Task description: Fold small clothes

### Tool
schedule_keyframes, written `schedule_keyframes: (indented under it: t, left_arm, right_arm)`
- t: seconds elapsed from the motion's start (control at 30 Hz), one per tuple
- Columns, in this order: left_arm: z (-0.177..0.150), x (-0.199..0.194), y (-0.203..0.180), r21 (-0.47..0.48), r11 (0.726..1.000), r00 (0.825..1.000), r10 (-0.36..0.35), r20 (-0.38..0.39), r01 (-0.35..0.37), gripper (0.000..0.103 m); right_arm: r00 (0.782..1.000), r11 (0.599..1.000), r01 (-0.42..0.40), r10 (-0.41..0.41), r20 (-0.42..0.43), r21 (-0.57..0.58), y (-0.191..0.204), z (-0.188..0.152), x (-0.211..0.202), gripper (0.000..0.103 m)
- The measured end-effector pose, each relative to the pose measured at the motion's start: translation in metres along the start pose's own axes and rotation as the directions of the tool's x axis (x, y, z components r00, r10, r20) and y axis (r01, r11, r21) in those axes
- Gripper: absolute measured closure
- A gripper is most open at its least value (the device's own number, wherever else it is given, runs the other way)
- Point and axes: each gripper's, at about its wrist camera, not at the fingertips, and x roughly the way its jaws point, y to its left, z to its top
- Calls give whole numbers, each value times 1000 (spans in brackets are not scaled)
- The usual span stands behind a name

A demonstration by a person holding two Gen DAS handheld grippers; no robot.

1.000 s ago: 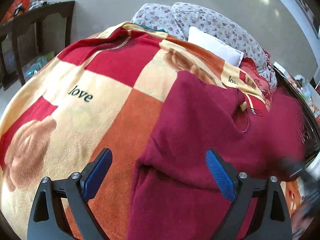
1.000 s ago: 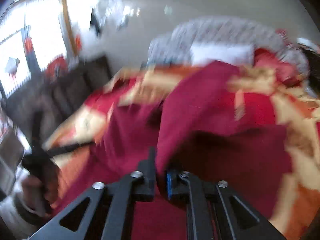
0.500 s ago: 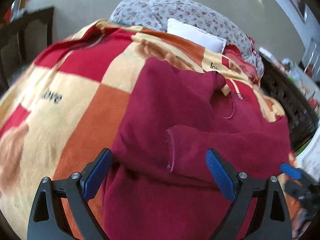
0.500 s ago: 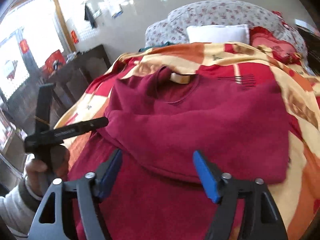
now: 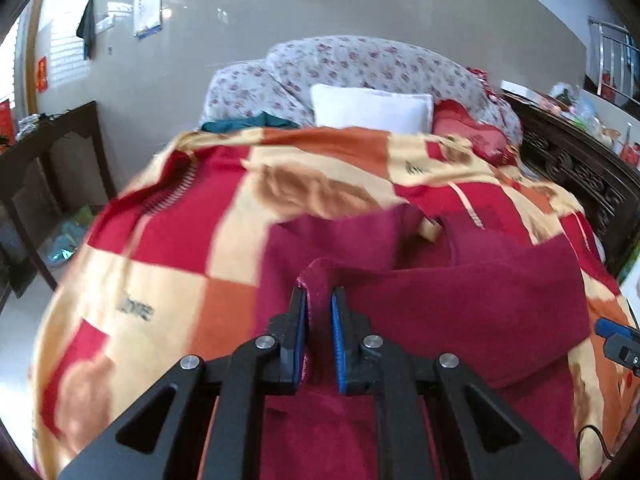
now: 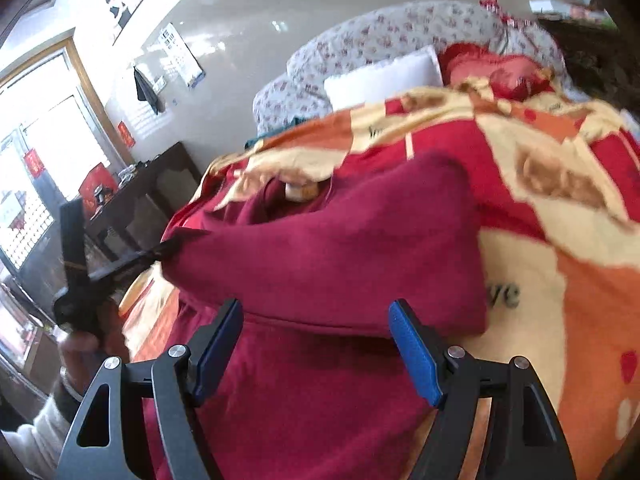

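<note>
A dark red sweater [image 5: 460, 304] [image 6: 340, 248] lies on a checked blanket on a bed, one sleeve folded across its chest. My left gripper [image 5: 319, 300] is shut on the cuff end of that sleeve, which sticks up between the blue pads. From the right wrist view the left gripper [image 6: 160, 254] shows at the left, pinching the cloth and lifting it off the bed. My right gripper [image 6: 316, 320] stands open above the sweater's lower body, with nothing pressed between its pads. Its blue fingertip [image 5: 612, 330] peeks in at the right edge of the left wrist view.
The red, orange and cream blanket [image 5: 168, 264] [image 6: 560, 240] covers the bed. A white pillow [image 5: 372, 108] and floral bedding [image 5: 360, 64] lie at the head. Dark wooden furniture [image 5: 44, 168] stands left, a carved bedframe [image 5: 580, 176] right. A hand and sleeve [image 6: 68, 380] hold the left gripper.
My left gripper closed on the sleeve's cuff and rose with it. My right gripper let go of the sleeve it carried across, opened wide and drew back to the right.
</note>
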Motion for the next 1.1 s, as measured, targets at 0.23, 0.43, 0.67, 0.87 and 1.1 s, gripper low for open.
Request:
schedule_keyframes:
  t: [0.23,0.43,0.67,0.87,1.1]
  left_arm:
    - [-13,46,26,-19,997,987,74,-142,-77,91]
    - [-23,62,20,-7,996,985,81,-154,-83,91]
    - [-24,64,18,-10,997,986,72,-147,-75,86]
    - [-23,59,22,-33,997,987,59,-148,-64,50]
    - [-25,22,19,9,993,992,116,-38,-116,24]
  right_arm:
    - [991,991,136,-136,-1,-19,-6,32,29,50]
    - [946,959,283,-279,-165,1,-49,33,75,95]
    - [961,961,243,-257,-105,-129,-15,26,32,95]
    - [908,917,329,-373,-192,-225,-31,-9,54,98]
    - [947,943,266,-294,-127,-203,-6,3,19,93]
